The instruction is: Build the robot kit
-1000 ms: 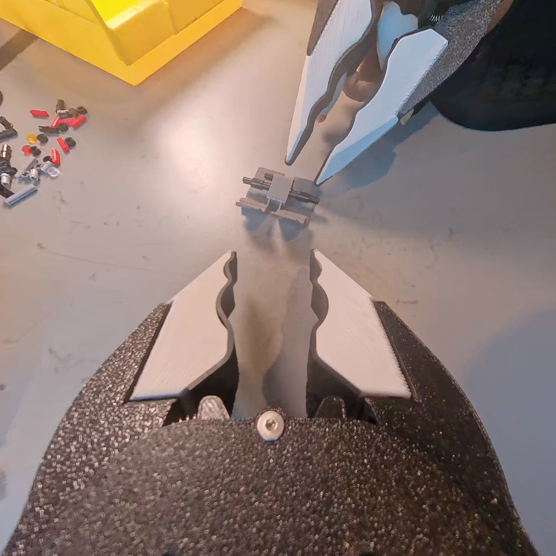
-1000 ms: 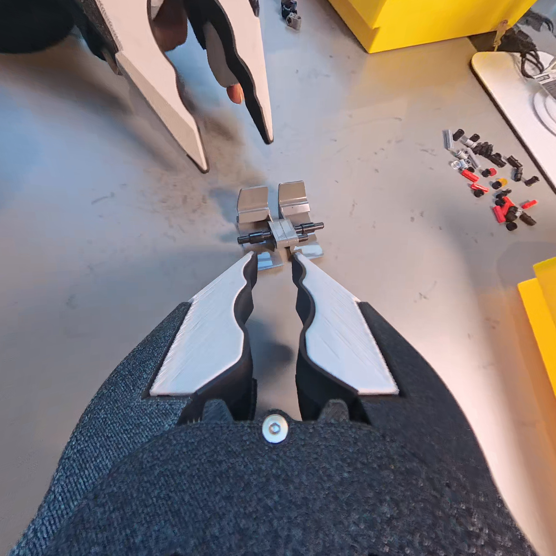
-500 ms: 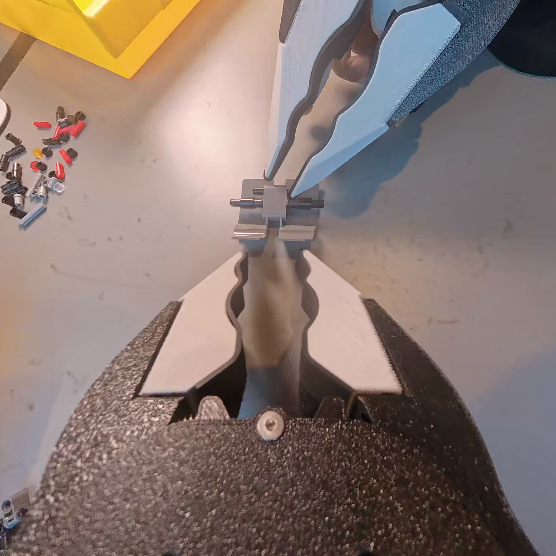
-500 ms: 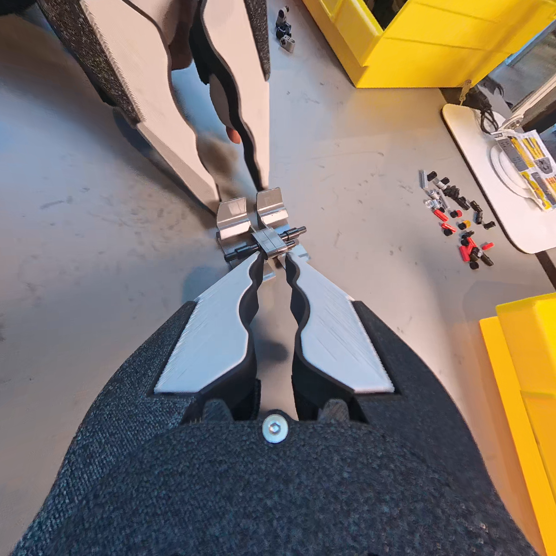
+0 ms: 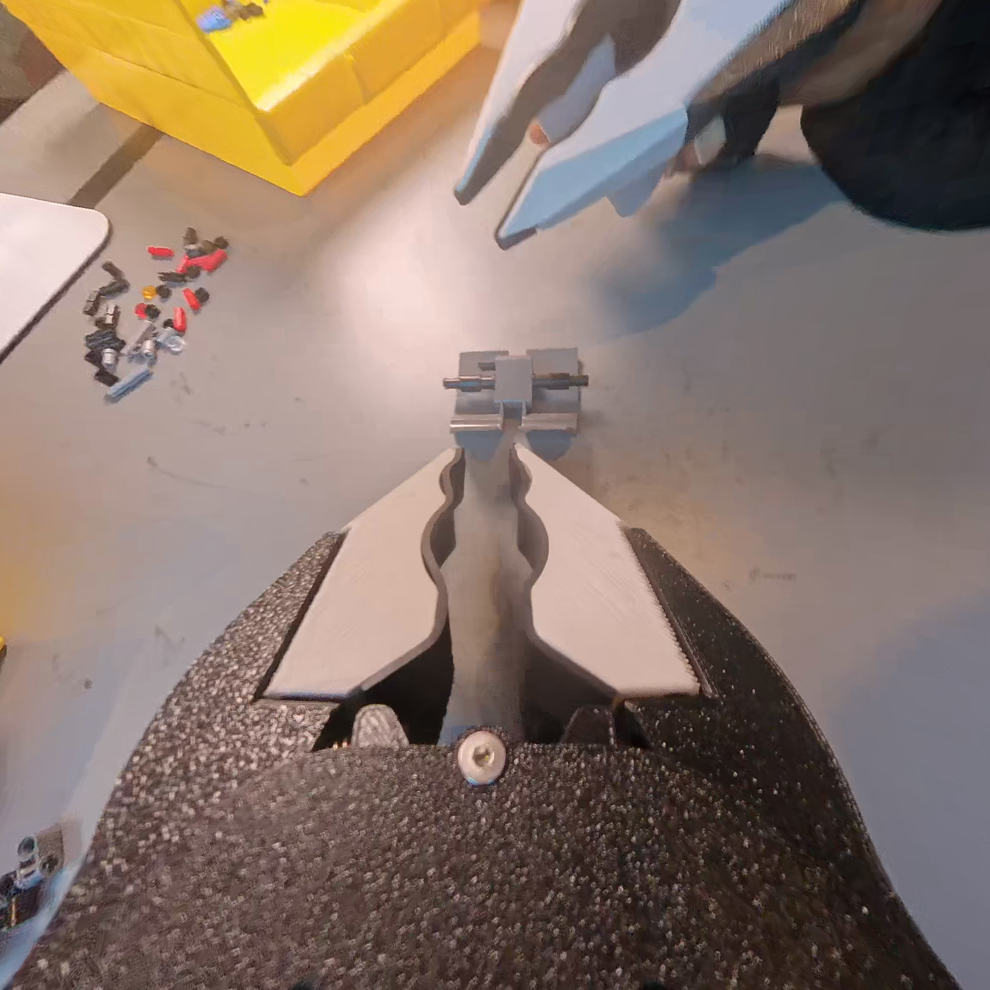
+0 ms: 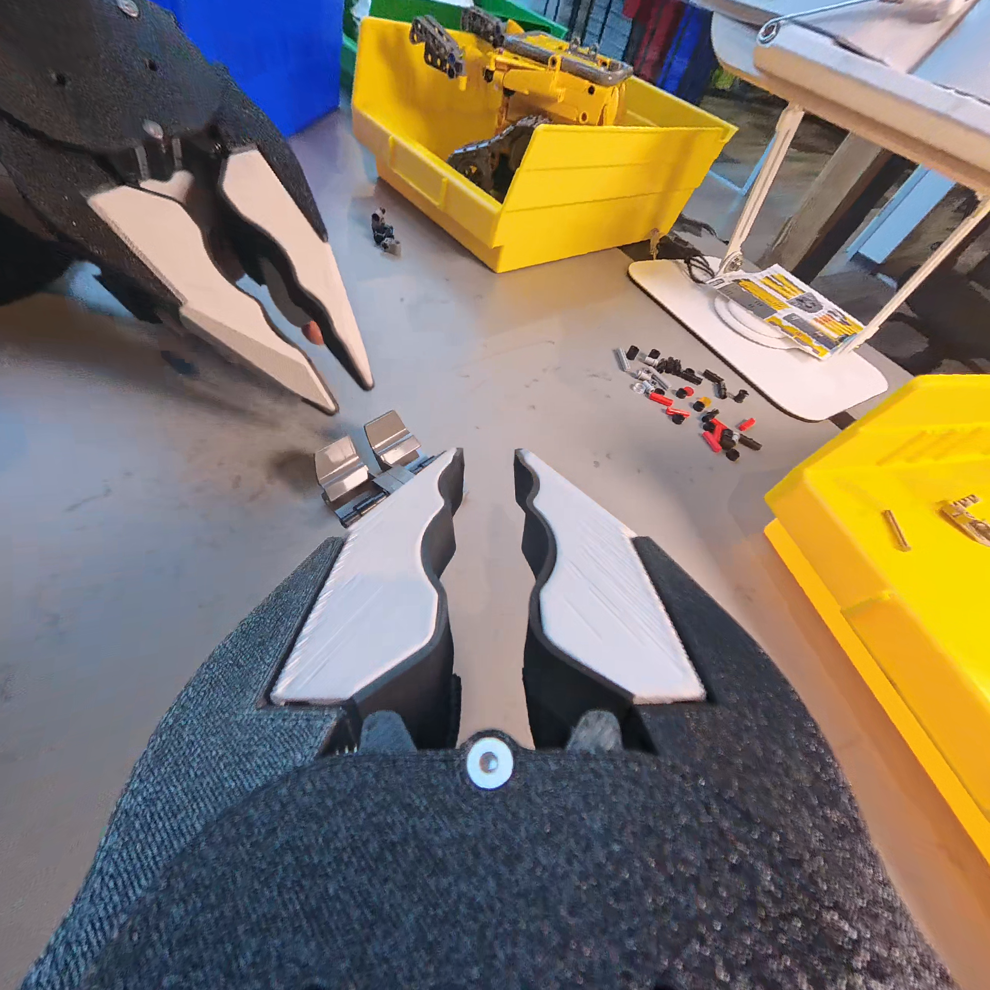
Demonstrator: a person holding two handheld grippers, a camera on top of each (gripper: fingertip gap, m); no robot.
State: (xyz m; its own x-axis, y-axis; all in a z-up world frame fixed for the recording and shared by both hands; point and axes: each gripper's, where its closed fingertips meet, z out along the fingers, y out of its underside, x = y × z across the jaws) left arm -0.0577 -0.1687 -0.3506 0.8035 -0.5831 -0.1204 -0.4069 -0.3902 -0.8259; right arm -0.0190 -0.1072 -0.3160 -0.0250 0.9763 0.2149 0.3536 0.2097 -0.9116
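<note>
A small grey brick assembly (image 5: 513,387) with a black axle through it lies on the grey table (image 5: 268,535). My left gripper (image 5: 485,455) is low over the table, its tips just short of the assembly's near edge. Its jaws stand a narrow gap apart and hold nothing. My right gripper (image 6: 487,455) is open by a narrow gap and empty. It is raised, with the assembly (image 6: 369,460) just left of its left finger and partly hidden by it. In the left wrist view the right gripper (image 5: 482,214) hangs blurred beyond the assembly. In the right wrist view the left gripper (image 6: 348,396) points at the assembly from the far side.
A pile of small red, black and grey parts (image 6: 691,396) lies to the right, also in the left wrist view (image 5: 144,316). A yellow bin (image 6: 589,203) holding a yellow tracked model, a blue bin (image 6: 278,53), a white base plate with a leaflet (image 6: 760,332) and a near yellow bin (image 6: 884,509) border the table. Left tips to right tips: about 9 centimeters.
My right gripper has lifted up and back off the assembly and tilted upward. My left gripper's jaws have narrowed, and it has drawn slightly closer to the assembly's near edge.
</note>
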